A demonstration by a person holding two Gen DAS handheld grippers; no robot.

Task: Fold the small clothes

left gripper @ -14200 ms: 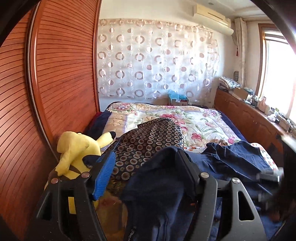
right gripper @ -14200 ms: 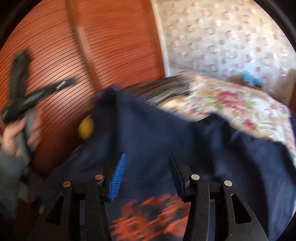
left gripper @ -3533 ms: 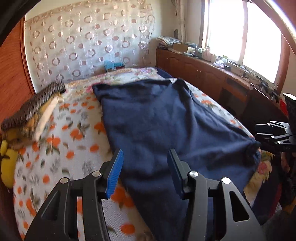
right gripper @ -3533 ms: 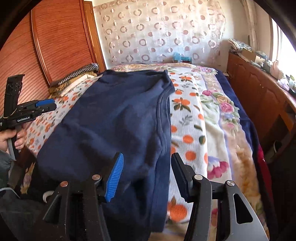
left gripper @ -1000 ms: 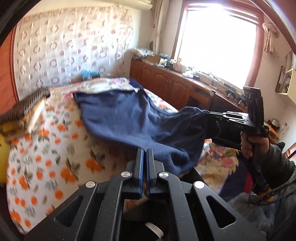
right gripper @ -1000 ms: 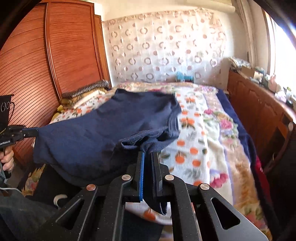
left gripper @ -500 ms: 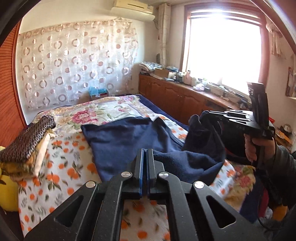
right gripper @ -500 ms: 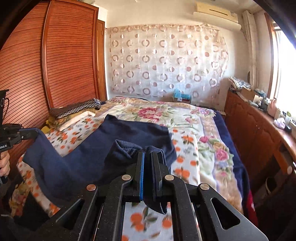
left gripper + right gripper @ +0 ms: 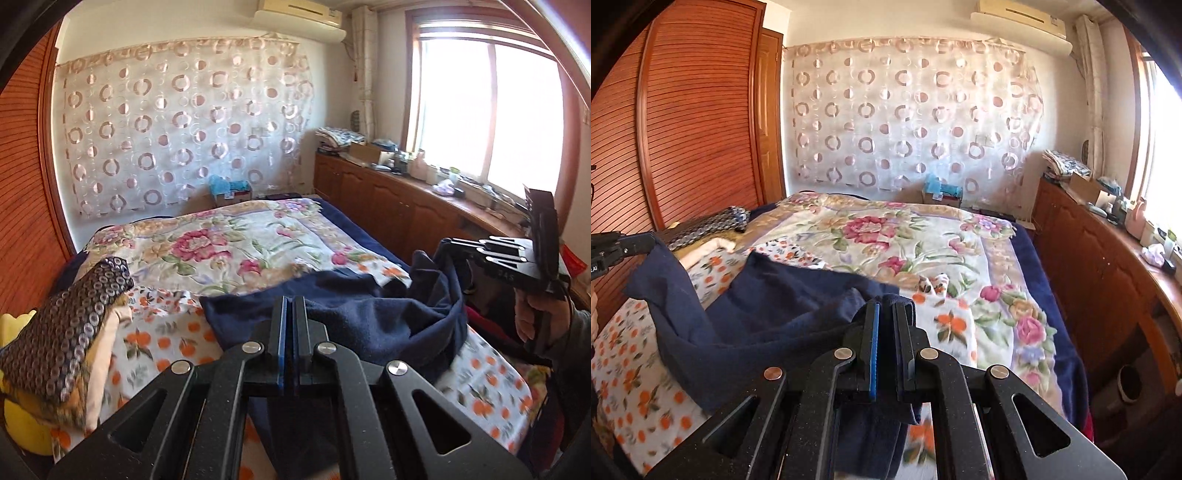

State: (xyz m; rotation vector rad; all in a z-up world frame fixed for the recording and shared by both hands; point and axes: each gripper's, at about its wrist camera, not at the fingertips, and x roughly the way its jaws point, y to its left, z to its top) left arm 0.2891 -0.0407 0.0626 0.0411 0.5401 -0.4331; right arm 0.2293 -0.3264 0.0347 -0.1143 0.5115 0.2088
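Since half a second ago, both claws have been carrying the near hem of the navy sweatshirt [image 9: 369,314] farther up over the bed, and the cloth between them is now sagging lower toward the blanket.

The left claw [image 9: 292,325] is clamping its jaws tightly on a corner of the sweatshirt, with only a thin line of fabric showing between the blue pad and the black one. The right claw [image 9: 884,332] is holding the other corner in the same way, and a thick bunch of navy fabric is hanging down under its fingers. In the left view the right claw [image 9: 491,254] is appearing at the far right, with the garment draping from it.

From the claws outward, the sweatshirt is lying ahead of both, with its far part resting flat on the orange-print sheet [image 9: 635,387] and the floral blanket [image 9: 923,236]. Its long axis is running away from the claws toward the head of the bed, so I judge the fold is going forward along this axis, with both claws moving together. Neither claw looks clearly nearer to the resting part.

A folded patterned garment [image 9: 66,332] is lying at the left edge of the bed, well apart from the sweatshirt.
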